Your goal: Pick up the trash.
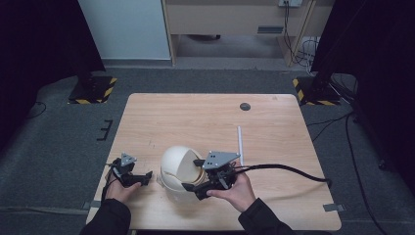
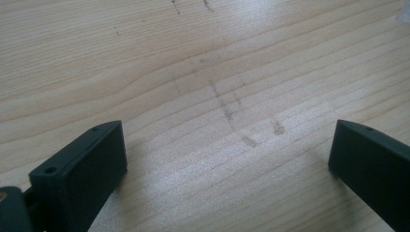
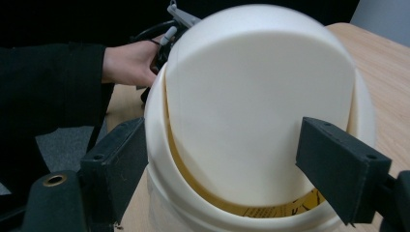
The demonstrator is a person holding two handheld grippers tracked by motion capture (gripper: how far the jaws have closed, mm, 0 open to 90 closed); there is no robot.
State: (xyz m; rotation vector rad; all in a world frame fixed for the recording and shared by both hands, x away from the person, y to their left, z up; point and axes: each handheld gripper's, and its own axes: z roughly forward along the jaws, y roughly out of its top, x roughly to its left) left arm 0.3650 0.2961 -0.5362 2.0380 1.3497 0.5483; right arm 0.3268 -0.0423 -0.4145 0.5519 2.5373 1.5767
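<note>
A cream domed bin point(image 1: 175, 169) with a swing lid point(image 3: 251, 96) stands near the table's front edge. My right gripper point(image 1: 195, 175) is close against its right side. In the right gripper view that gripper point(image 3: 222, 159) is open wide, its black jaws standing just in front of the lid's lower part, one at each side, and I see no pad pressing on it. A yellow band shows in the slot under the lid. To the left of the bin, my left gripper point(image 1: 143, 178) sits low over bare wood, open point(image 2: 227, 159) with nothing between its jaws.
A thin white stick point(image 1: 240, 144) lies on the wooden table point(image 1: 205, 117) behind my right hand. A dark round grommet point(image 1: 245, 106) sits near the far edge. The right gripper's cable point(image 1: 293, 171) trails off to the right. Grey carpet surrounds the table.
</note>
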